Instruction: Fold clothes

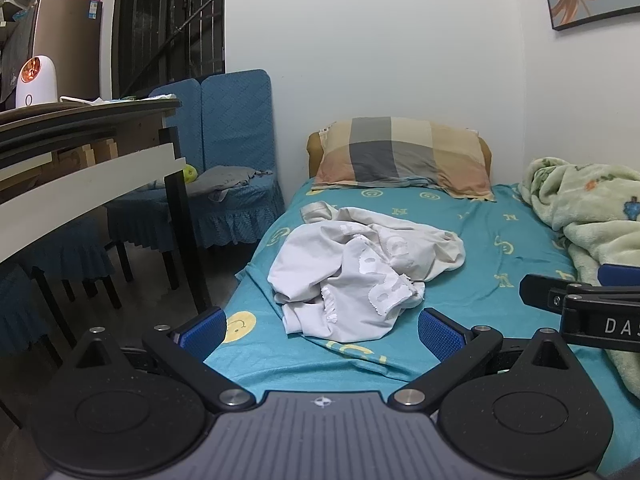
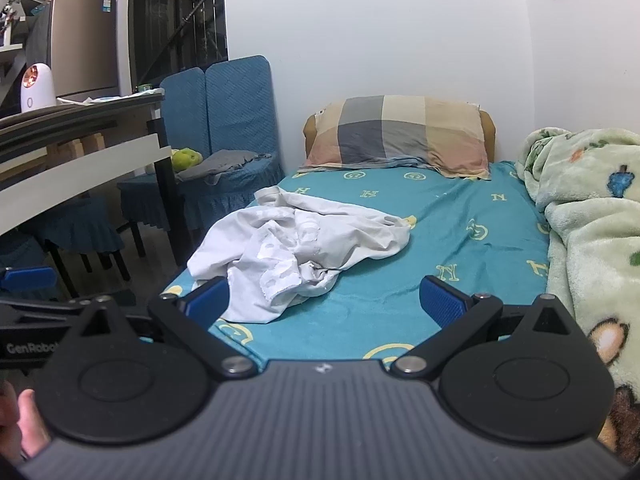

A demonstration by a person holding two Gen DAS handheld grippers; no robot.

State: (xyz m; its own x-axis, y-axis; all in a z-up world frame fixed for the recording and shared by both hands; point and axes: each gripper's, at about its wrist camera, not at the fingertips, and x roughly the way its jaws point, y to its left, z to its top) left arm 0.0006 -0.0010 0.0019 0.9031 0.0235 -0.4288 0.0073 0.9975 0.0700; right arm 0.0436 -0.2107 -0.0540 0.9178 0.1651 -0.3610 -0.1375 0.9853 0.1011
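A crumpled white garment (image 1: 360, 268) lies in a heap on the teal bed sheet (image 1: 480, 256), near the bed's left edge. It also shows in the right wrist view (image 2: 296, 248). My left gripper (image 1: 320, 332) is open and empty, held just short of the garment's near edge. My right gripper (image 2: 326, 304) is open and empty, to the right of the garment above bare sheet (image 2: 440, 220). The right gripper's body shows at the right edge of the left wrist view (image 1: 580, 300).
A checked pillow (image 1: 400, 156) lies at the bed's head against the wall. A green fleece blanket (image 2: 592, 216) is bunched along the bed's right side. A table (image 1: 80, 152) and blue-covered chairs (image 1: 236, 152) stand left of the bed.
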